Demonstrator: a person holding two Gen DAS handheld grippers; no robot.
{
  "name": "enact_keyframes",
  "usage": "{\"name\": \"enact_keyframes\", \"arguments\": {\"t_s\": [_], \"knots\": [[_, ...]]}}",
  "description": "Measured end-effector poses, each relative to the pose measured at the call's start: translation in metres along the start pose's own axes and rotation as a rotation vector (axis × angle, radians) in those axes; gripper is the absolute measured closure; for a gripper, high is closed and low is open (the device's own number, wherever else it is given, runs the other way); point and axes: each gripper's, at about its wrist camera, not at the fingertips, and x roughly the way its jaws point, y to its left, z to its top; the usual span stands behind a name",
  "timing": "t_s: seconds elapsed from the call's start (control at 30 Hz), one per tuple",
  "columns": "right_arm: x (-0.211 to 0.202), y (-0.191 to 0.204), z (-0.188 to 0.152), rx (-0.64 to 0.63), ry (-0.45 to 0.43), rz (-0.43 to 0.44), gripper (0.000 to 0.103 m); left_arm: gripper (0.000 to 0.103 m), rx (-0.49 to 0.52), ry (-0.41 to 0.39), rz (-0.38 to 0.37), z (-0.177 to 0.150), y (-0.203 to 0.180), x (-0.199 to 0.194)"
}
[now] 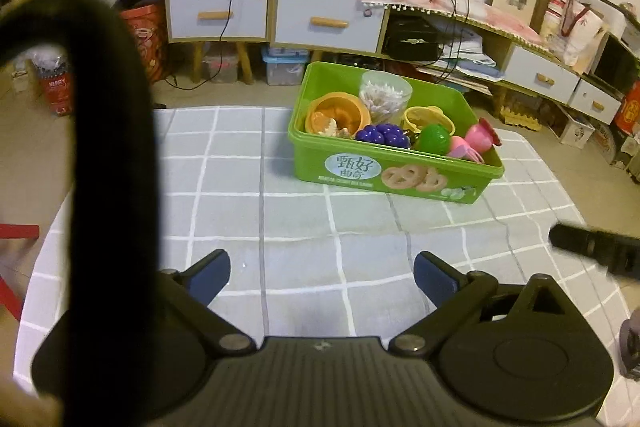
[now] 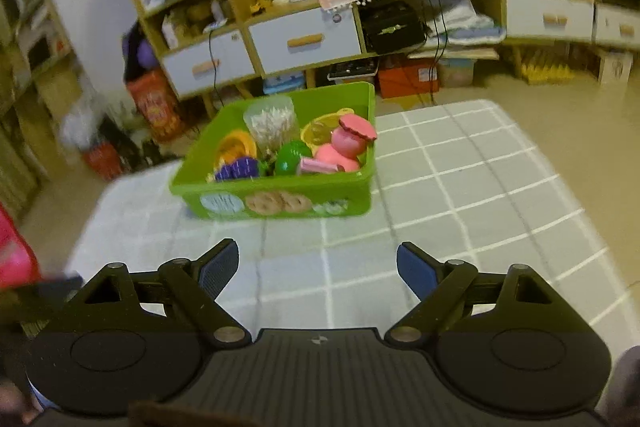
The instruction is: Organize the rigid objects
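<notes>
Hovering open: left tongs (image 1: 322,277), right tongs (image 2: 318,269).

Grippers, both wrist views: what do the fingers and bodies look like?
Both match. The left gripper and right gripper have black linkage arms with silver pivot pins, blue textured pads, a ribbed black centre plate with a small white mark, and round black side housings. A thick black strap or cable loops across the left view.

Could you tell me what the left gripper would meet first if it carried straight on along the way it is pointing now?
Most likely the checked tablecloth: the left gripper is open and empty, angled down at bare cloth. The green box of toys stands further off and a little right, so it would probably come second, though depth is hard to judge.
</notes>
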Motion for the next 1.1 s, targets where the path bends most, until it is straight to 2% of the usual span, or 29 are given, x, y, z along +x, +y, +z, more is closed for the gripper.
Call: {"name": "enact_keyframes", "arguments": {"t_s": [0.2, 0.27, 0.43, 0.77, 1.1], "knots": [[-0.013, 0.012, -0.016, -0.012, 0.047, -0.028, 0.008, 0.017, -0.015, 0.009, 0.075, -0.007, -0.005, -0.009], [-0.016, 0.016, -0.017, -0.032, 0.036, -0.047, 0.004, 0.017, -0.023, 0.016, 0.088, -0.007, -0.007, -0.011], [-0.020, 0.020, -0.014, -0.029, -0.004, -0.091, 0.003, 0.017, -0.017, -0.006, 0.164, -0.007, -0.013, -0.016], [-0.022, 0.019, -0.013, -0.039, -0.038, -0.113, 0.002, 0.017, -0.004, 0.033, 0.176, -0.012, -0.017, -0.016], [-0.023, 0.022, -0.014, -0.055, -0.042, -0.113, 0.002, 0.017, 0.009, 0.023, 0.167, -0.014, -0.019, -0.020]]}}
